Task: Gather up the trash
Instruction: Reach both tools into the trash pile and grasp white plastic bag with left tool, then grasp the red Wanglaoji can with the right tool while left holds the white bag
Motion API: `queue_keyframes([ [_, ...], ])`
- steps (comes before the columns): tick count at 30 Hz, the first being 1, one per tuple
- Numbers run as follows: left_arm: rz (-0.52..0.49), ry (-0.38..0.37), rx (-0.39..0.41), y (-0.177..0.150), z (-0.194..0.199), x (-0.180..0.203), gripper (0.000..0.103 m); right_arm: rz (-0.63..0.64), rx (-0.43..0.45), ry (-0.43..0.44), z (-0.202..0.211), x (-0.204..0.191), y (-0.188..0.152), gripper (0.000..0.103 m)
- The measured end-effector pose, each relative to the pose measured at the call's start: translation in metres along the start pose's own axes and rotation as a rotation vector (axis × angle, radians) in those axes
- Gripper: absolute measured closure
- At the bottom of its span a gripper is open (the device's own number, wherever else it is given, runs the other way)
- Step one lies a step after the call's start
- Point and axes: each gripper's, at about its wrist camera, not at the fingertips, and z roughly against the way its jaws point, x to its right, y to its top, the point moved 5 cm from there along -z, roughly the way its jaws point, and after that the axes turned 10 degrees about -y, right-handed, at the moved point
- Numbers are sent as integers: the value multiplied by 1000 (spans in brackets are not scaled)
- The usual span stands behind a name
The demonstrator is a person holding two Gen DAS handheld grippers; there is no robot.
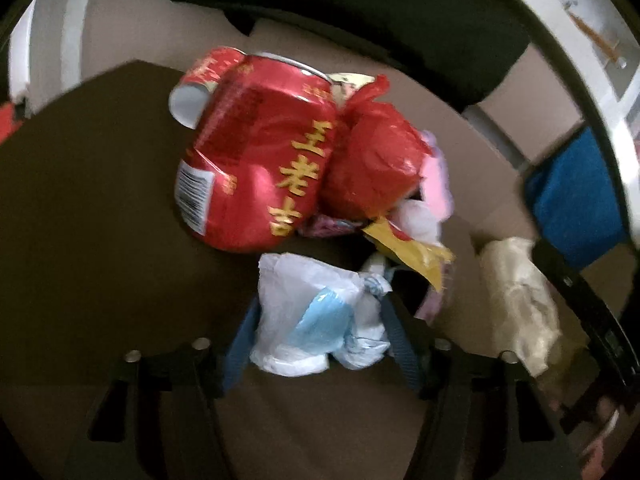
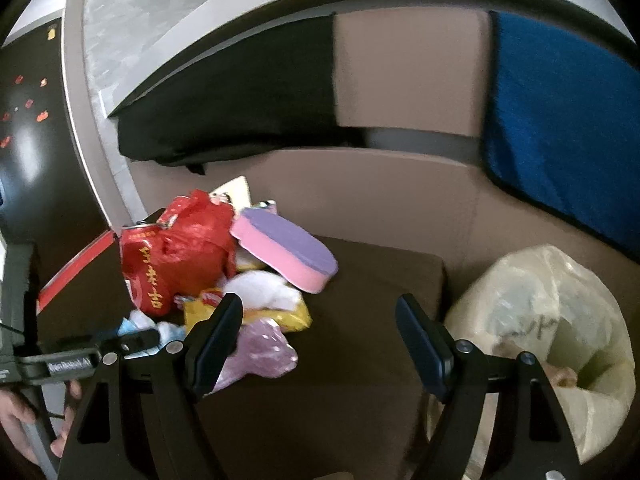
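Brown cushion seating (image 2: pixel 360 280) backed by tan upholstery carries a heap of litter. Between the left gripper's (image 1: pixel 320 332) blue fingers (image 1: pixel 400 340) sits a crumpled white and pale blue tissue wad (image 1: pixel 312 316); the fingers flank it closely, though whether the pads press on it cannot be told. Just beyond it lies a dented red drink can with gold lettering (image 1: pixel 256 160), touching a knotted red plastic bag (image 1: pixel 372 160). A yellow wrapper (image 1: pixel 416 248) pokes out below that bag. To the right stands a translucent cream plastic bag (image 2: pixel 552 320), mouth gaping. The right gripper (image 2: pixel 320 340) hangs with jaws wide apart over bare cushion, a pink and purple sponge (image 2: pixel 288 248) ahead to its left and a crumpled lilac plastic wrapper (image 2: pixel 260 352) beside its left finger.
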Motion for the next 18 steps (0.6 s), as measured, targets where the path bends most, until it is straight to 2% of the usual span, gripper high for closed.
queue_keyframes([
  [4,-13,-45,27,2,21,4,82,29,-3,36,-4,-20,13,27],
  [7,-30,-36,85,6,50,-2,90,57,-5,83,-3,-42,21,27],
  [13,-106,76,250,20,111,-20,92,140,35,173,-4,-117,42,27],
  [18,-81,109,281,22,136,-49,92,143,20,198,-29,-168,55,27],
])
